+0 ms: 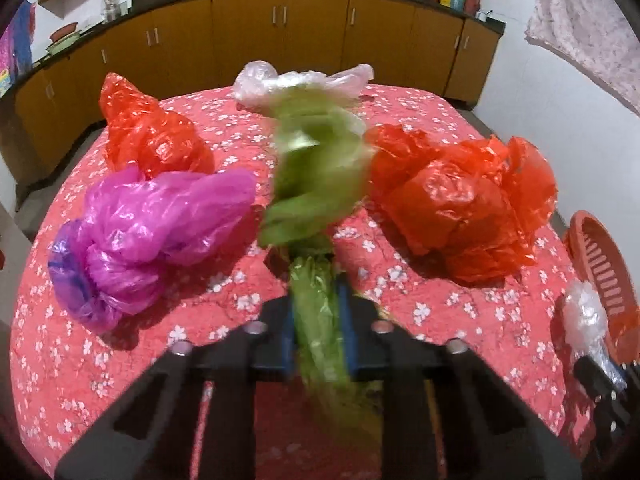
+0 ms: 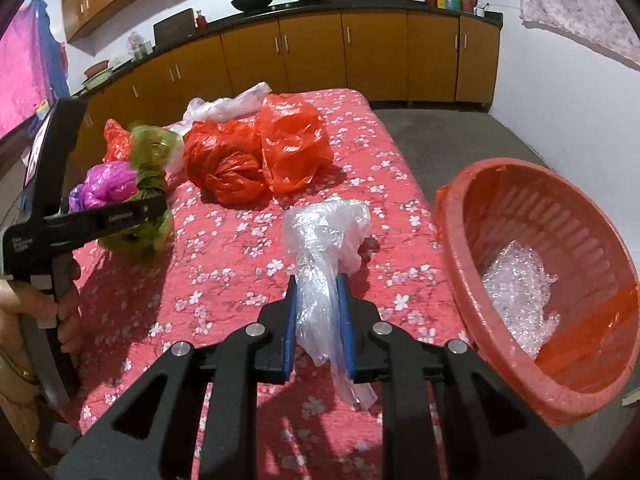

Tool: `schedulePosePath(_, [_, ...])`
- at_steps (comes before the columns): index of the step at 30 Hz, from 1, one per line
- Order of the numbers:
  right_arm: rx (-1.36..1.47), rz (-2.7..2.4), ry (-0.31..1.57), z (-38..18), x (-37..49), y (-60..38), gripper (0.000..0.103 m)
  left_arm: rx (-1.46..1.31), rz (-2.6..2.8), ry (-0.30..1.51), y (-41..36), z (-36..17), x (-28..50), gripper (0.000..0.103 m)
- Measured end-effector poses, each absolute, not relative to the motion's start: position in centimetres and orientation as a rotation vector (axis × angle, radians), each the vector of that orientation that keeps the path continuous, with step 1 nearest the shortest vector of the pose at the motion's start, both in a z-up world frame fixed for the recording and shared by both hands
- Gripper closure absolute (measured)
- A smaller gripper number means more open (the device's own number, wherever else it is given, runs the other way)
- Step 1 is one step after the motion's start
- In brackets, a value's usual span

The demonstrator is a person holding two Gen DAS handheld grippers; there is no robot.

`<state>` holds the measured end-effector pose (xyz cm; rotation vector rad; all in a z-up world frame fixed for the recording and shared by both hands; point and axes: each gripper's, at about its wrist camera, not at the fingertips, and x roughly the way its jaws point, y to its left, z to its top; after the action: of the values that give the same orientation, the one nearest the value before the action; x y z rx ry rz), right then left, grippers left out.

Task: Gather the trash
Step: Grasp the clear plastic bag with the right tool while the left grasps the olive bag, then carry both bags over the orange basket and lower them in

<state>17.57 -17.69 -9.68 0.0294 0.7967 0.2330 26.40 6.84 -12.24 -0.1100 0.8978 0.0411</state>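
Note:
My left gripper (image 1: 316,280) is shut on a green plastic bag (image 1: 316,184), which stands up blurred above the pink floral tablecloth (image 1: 100,360). My right gripper (image 2: 318,280) is shut on a crumpled clear plastic bag (image 2: 324,220) just left of the orange basket (image 2: 516,176). The basket is lined with an orange bag and holds clear plastic (image 2: 520,288). In the right wrist view the left gripper (image 2: 154,208), with a hand on its handle, is at the far left with the green bag (image 2: 152,148).
On the cloth lie a magenta bag (image 1: 152,232), a red bag (image 1: 152,136) at back left, a large red bag (image 1: 460,200) at right and a whitish bag (image 1: 296,84) at the far edge. Yellow cabinets (image 1: 280,40) stand behind. The basket (image 1: 600,256) sits off the table's right edge.

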Motion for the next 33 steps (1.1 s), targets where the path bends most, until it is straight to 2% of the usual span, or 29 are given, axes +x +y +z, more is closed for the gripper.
schedulePosePath(3, [0.040,0.228,0.782,-9.1,17.3,-18.1,0.084,-0.141,0.019,0.881,7.2,-11.9,25.4,0.094])
schedulePosePath(13, [0.083,0.164,0.706,-6.4,16.1,-21.0,0.084,-0.140,-0.067,0.781,6.3,-7.7,21.6,0.094])
schedulePosePath(22, [0.140,0.023,0.657,-4.8,14.8,-25.8,0.084,-0.071,-0.274,0.737,-0.4,-4.3,19.9,0.094])
schedulePosePath(33, [0.180,-0.163,0.618,-4.2,12.8,-31.4,0.084,-0.027,-0.507,0.728,-9.0,-3.4,19.5,0.094])
